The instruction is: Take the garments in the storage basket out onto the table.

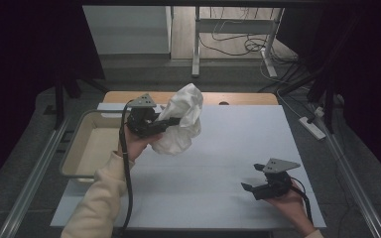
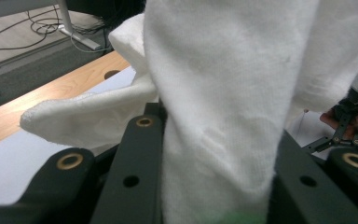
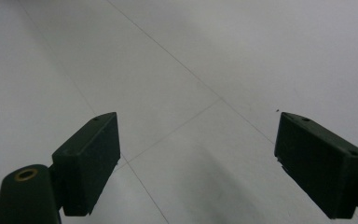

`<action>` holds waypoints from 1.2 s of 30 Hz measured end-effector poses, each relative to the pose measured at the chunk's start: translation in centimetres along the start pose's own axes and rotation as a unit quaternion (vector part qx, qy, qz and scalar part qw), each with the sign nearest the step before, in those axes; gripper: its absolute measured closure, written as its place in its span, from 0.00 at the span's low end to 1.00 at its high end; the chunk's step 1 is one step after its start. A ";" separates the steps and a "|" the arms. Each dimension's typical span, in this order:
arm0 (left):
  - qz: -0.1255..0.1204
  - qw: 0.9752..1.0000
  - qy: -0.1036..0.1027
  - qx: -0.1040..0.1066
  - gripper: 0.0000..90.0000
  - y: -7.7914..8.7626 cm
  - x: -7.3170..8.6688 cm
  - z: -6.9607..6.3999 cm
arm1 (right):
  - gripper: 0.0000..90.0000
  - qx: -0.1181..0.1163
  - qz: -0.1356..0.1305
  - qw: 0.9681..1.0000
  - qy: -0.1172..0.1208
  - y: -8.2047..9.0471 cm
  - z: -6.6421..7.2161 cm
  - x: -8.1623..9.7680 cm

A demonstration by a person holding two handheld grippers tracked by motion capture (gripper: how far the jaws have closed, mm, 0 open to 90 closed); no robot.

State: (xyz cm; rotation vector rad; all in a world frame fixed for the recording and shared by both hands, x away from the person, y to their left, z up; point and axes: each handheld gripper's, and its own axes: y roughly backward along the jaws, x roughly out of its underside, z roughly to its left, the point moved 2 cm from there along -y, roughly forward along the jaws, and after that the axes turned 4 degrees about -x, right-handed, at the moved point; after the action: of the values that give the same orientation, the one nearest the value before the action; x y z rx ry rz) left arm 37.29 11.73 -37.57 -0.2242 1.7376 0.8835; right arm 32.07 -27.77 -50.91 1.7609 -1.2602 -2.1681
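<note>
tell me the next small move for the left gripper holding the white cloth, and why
Probably carry the white cloth leftward over the tray. The left gripper is clamped on it and holds it bunched above the table's far edge, the tray sits just beside it, and the right gripper waits open, apart.

No legible text, label, brand, number or sign is borne by any surface shown.
</note>
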 end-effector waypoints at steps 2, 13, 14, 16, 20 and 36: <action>0.003 1.000 -0.001 0.000 0.84 -0.2 0.0 0.0 | 0.15 0.000 0.001 1.000 0.000 0.0 0.0 0.0; 0.018 1.000 -0.004 0.007 0.84 -1.8 0.2 -0.5 | 0.15 0.001 0.002 1.000 0.000 0.0 0.0 0.0; 0.018 1.000 -0.004 0.007 0.84 -1.8 0.2 -0.5 | 0.15 0.001 0.002 1.000 0.000 0.0 0.0 0.0; 0.022 1.000 -0.006 0.009 0.84 -2.1 0.3 -0.6 | 0.15 0.001 0.002 1.000 0.001 0.0 0.0 0.0; 0.028 1.000 -0.008 0.012 0.84 -2.7 0.4 -0.9 | 0.15 0.001 0.003 1.000 0.000 0.0 0.0 0.0; 0.060 0.998 -0.017 0.021 0.84 -5.6 1.1 -1.9 | 0.15 0.000 0.003 1.000 0.001 0.0 0.0 0.1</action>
State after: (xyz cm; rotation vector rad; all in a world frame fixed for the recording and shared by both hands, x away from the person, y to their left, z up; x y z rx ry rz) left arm 38.53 6.85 -40.87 -0.0764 1.7510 0.9310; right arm 32.06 -27.79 -50.95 1.7561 -1.2646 -2.1625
